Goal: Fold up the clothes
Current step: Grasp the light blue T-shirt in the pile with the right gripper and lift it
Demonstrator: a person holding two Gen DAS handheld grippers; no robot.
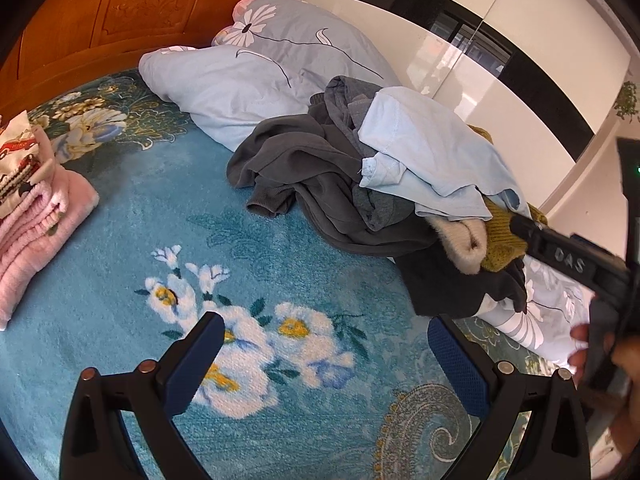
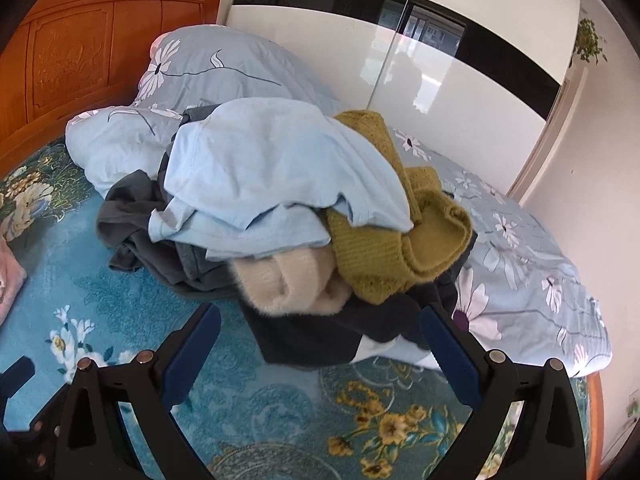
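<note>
The left hand-held gripper (image 1: 324, 344) sits nearest the lens in the left wrist view, its blue-padded fingers (image 1: 196, 364) spread wide apart with nothing between them, hovering over the teal floral blanket (image 1: 248, 240) that covers the bed. The right hand-held gripper (image 2: 320, 340) is likewise released, jaws wide, and points at the near edge of the heap of unfolded clothes (image 2: 280, 208); its pads do not touch the cloth.

The heap lies on the blanket toward the right side of the bed. On top is a pale blue shirt (image 2: 272, 160), crumpled. Under and beside it, on the right, is a mustard knitted sweater (image 2: 384, 248). A cream fuzzy garment (image 2: 296, 284) pokes out below the blue shirt at the front, and dark grey garments (image 2: 136, 208) spread out to the left and under the front of the pile.

In the left wrist view, the right gripper's black body (image 1: 568, 264) enters from the right edge and reaches the heap by the mustard sweater.

At the far left of the bed a stack of folded clothes (image 1: 36, 208) rests on the blanket: pink knitwear with a printed piece on top. It lies well apart from the heap.

Behind the heap are a pale blue pillow (image 1: 224, 88) and a grey-blue floral duvet (image 2: 520, 248), with the orange wooden headboard (image 1: 120, 12) beyond and a glossy white wardrobe (image 2: 360, 48) alongside.
</note>
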